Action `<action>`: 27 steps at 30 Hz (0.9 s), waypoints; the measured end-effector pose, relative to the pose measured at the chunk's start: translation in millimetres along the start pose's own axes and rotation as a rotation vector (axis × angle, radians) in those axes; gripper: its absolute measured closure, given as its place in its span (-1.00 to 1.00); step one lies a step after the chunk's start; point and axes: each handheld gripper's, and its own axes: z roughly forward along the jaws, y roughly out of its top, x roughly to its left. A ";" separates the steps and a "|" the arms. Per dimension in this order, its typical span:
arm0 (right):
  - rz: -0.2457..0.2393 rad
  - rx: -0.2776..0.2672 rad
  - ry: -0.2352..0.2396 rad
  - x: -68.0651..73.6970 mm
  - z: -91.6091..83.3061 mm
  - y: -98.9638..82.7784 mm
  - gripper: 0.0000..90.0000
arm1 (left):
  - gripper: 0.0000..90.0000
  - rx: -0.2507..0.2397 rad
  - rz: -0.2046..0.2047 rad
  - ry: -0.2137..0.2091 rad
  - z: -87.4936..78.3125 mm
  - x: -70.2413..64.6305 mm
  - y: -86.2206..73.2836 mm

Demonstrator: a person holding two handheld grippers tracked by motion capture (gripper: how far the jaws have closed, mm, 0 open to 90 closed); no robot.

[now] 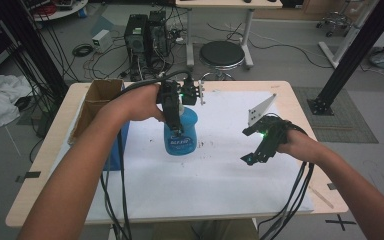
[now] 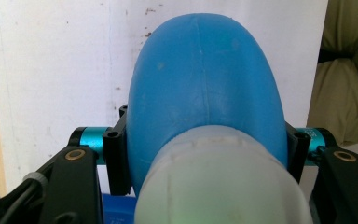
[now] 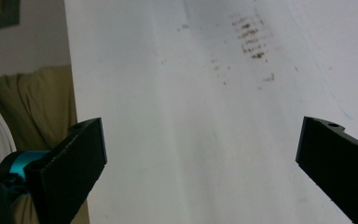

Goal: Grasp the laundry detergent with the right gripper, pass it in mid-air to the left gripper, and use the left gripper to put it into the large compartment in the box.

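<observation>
High view shows the left gripper [image 1: 176,116] clamped on the blue bottle [image 1: 181,134] near the desk's middle, toward the far edge; right gripper [image 1: 258,142] stands apart, empty. With one-sided grip on rounded plastic, the bottle might slip or tip

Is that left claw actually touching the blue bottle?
Touching. In the left gripper view, the left gripper has both black jaws pressed against the sides of the blue bottle.

A bottle [image 1: 181,134] stands mid-table [image 1: 280,90], a cardboard box [image 1: 97,97] at its left.
</observation>
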 end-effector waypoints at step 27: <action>-0.044 0.201 -0.017 -6.2 -35.0 -13.5 -0.96 | -0.16 0.014 -0.376 0.048 -67.8 12.3 -33.9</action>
